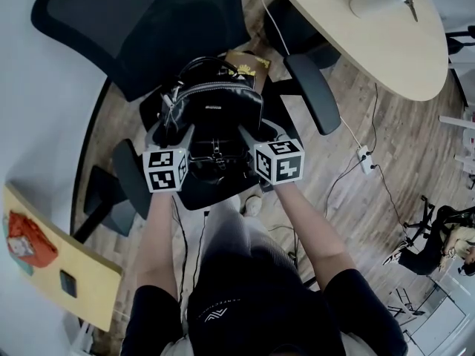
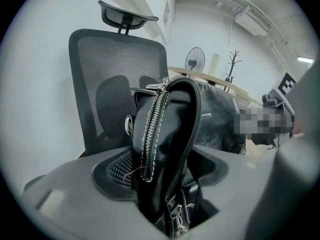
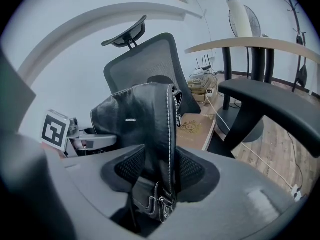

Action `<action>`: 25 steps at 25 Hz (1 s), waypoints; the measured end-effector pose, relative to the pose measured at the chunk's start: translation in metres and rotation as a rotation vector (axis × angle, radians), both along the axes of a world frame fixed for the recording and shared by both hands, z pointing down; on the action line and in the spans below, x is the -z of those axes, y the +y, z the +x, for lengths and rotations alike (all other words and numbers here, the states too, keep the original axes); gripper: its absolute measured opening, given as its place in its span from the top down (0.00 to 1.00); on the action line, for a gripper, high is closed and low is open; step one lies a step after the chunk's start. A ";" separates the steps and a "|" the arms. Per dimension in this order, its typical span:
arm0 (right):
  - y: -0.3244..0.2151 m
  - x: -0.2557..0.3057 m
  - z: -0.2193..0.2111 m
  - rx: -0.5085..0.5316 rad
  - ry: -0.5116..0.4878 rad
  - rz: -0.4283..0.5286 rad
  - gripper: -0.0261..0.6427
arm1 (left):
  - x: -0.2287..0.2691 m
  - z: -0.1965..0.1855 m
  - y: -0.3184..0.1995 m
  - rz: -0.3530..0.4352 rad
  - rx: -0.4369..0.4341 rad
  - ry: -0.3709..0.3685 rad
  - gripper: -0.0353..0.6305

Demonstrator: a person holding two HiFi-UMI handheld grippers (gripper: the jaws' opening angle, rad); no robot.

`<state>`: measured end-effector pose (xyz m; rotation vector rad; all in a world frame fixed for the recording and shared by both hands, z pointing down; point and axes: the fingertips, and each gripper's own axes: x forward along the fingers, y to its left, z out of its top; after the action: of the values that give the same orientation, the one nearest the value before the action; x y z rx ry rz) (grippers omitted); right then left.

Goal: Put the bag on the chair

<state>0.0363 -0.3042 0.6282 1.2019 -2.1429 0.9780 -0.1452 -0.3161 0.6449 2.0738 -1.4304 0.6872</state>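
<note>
The black handbag (image 1: pixel 214 117) stands centre frame on the office chair seat (image 1: pixel 223 195), long axis running between left hand-held gripper (image 1: pixel 174 133) and right hand-held gripper (image 1: pixel 258 133); both gape wide, bag ends loose between their jaws

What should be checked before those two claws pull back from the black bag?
1. Bag sits on the chair seat: ok.
2. Left claw open, not squeezing the bag: ok.
3. Right claw open, not squeezing the bag: ok.
4. Buckle free of the right claw: cannot tell; it sits deep inside the claw.
5. Bag will stand unsupported: cannot tell; it is upright now, with a claw on each side.
6. Armrest out of the right claw's way back: probably ok.
</note>
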 end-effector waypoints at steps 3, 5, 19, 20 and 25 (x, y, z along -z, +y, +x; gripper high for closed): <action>0.003 0.006 0.008 -0.015 0.011 0.016 0.67 | 0.003 -0.005 0.004 0.007 0.029 -0.028 0.45; 0.006 0.011 0.012 -0.025 0.005 0.022 0.67 | 0.007 -0.010 0.009 0.007 0.053 -0.041 0.45; 0.036 0.060 0.031 -0.043 -0.043 0.108 0.73 | 0.062 0.000 0.053 0.078 0.124 -0.026 0.59; 0.039 0.064 0.033 -0.042 -0.045 0.112 0.73 | 0.068 0.002 0.056 0.085 0.128 -0.016 0.62; 0.051 0.086 0.038 -0.045 -0.062 0.139 0.78 | 0.093 0.011 0.075 0.101 0.135 0.021 0.74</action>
<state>0.0745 -0.2528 0.5424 1.3055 -2.2738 0.9084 -0.1346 -0.2414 0.5517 2.0313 -1.6061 0.5477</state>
